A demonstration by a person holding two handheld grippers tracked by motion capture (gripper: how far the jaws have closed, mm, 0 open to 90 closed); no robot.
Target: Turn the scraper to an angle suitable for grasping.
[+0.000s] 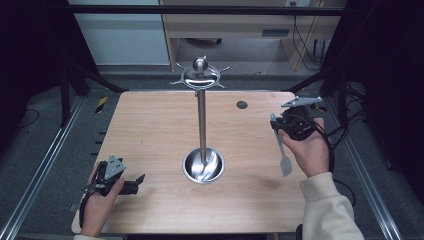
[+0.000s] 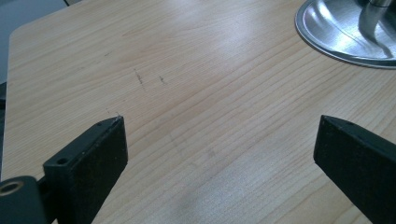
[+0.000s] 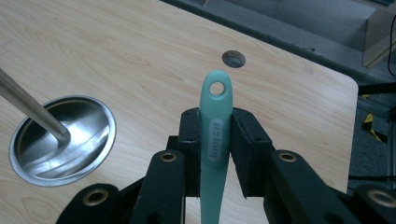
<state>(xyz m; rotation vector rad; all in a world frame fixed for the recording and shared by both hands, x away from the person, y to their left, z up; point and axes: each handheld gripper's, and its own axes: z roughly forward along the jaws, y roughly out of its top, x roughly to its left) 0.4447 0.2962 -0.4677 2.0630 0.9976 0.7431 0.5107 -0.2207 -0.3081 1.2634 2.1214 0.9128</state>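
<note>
the right gripper (image 3: pixel 215 140) is clamped on the handle of a pale green spatula (image 3: pixel 214 154), hole end free above the pads so it can likely slip over a hook of the steel stand (image 1: pixel 202 120) at frame centre. in the high view the spatula hangs blade-down at right. the left gripper (image 2: pixel 219 154), jaws apart, rests idle at lower left on the table (image 1: pixel 150 130).
</note>
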